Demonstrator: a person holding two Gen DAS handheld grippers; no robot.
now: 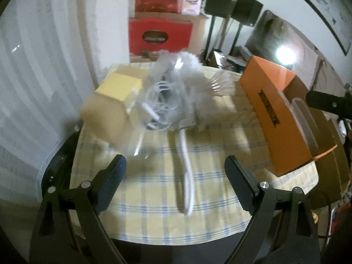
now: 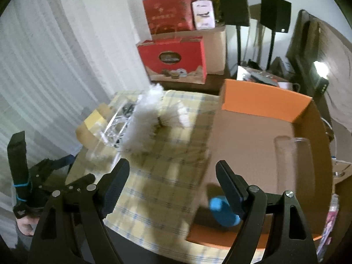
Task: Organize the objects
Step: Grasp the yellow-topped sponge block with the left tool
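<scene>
A fluffy grey-white duster (image 1: pixel 191 81) with a long white handle (image 1: pixel 187 171) lies on the yellow checked tablecloth (image 1: pixel 154 198). Beside it sit a clear bag of white cables (image 1: pixel 158 101) and a small brown box with a yellow top (image 1: pixel 107 114). My left gripper (image 1: pixel 175 161) hovers open over the cloth, its jaws wide to either side of the handle and well above it. My right gripper (image 2: pixel 173 165) is open and empty above the near left corner of the open orange box (image 2: pixel 259 99). That box holds a clear tube (image 2: pixel 292 154) and a blue object (image 2: pixel 222 213).
A second pale bristly brush (image 2: pixel 176 114) lies behind the duster. Red gift boxes (image 2: pixel 173 61) and black speakers on stands (image 2: pixel 275 13) stand beyond the table. A hand (image 2: pixel 24 224) holds the left gripper's handle at the table's left edge. The picture is motion-blurred.
</scene>
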